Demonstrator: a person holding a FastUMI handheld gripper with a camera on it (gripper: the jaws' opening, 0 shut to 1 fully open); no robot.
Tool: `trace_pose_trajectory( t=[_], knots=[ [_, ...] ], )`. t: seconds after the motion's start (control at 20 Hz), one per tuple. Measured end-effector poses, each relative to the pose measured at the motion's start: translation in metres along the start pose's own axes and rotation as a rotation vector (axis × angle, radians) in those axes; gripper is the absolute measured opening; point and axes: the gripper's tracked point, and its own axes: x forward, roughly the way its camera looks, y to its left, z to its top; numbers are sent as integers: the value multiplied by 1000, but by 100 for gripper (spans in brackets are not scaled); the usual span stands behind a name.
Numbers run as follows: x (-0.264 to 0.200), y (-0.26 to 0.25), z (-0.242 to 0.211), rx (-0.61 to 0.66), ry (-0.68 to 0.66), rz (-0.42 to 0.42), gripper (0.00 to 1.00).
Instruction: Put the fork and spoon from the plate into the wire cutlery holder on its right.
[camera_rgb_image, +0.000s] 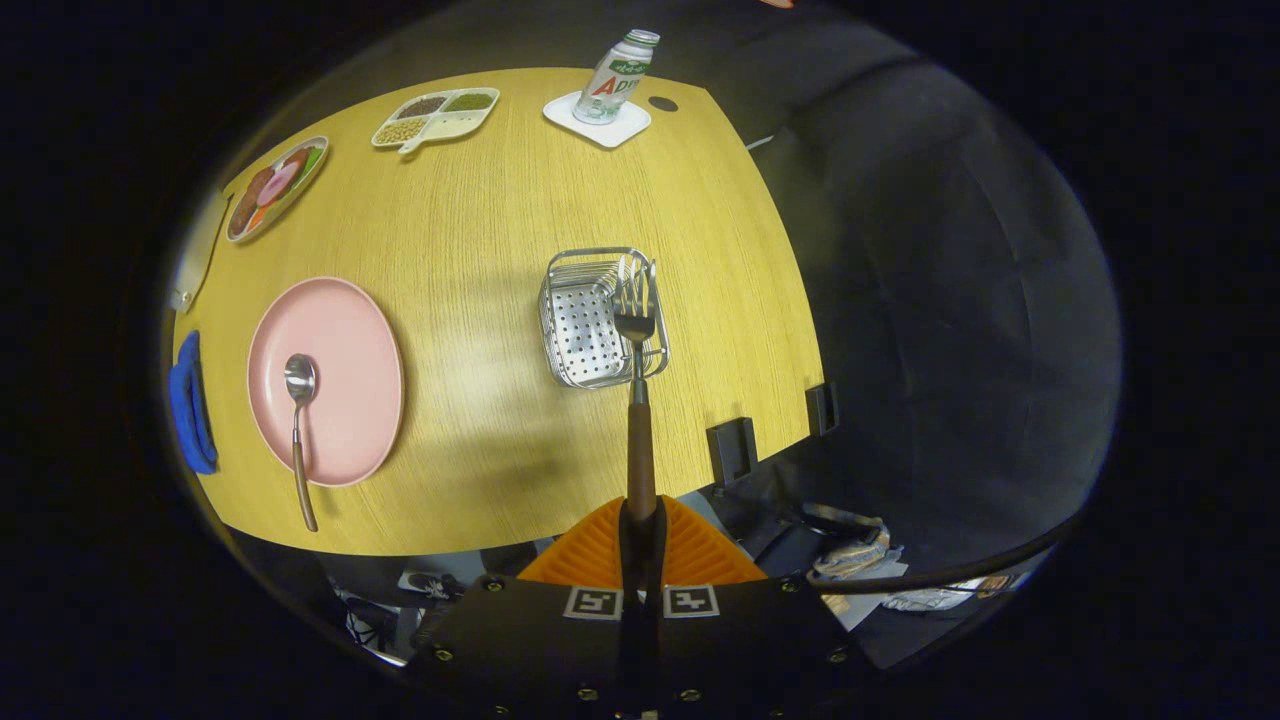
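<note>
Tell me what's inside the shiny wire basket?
The silver wire cutlery holder shows only its holed floor. The brown-handled fork, pinched by the orange gripper, covers its right side.

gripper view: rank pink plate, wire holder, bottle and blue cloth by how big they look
1. pink plate
2. wire holder
3. and 4. blue cloth and bottle look alike, unranked; the bottle stands farthest from the fingers.

Your tabletop (480, 250) is matt yellow wood-grain w/ soft glare. Fork (637, 400): shiny metal head, smooth brown wood-look handle, pinched between ribbed orange rubbery fingers (590, 555). Wire cutlery holder (598, 318): bright metal, perforated base. Plate (350, 400): smooth pink, satin finish. Spoon (299, 420): polished metal bowl, brown handle. Blue cloth (190, 405) looks soft.
</note>
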Motion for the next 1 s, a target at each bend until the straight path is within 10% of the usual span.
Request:
trace_pose_trajectory(
  t=[0.55,1.0],
  knots=[
    [14,5,4,-62,57,37,2],
    [-8,14,31,-71,-53,61,38]
  ],
)
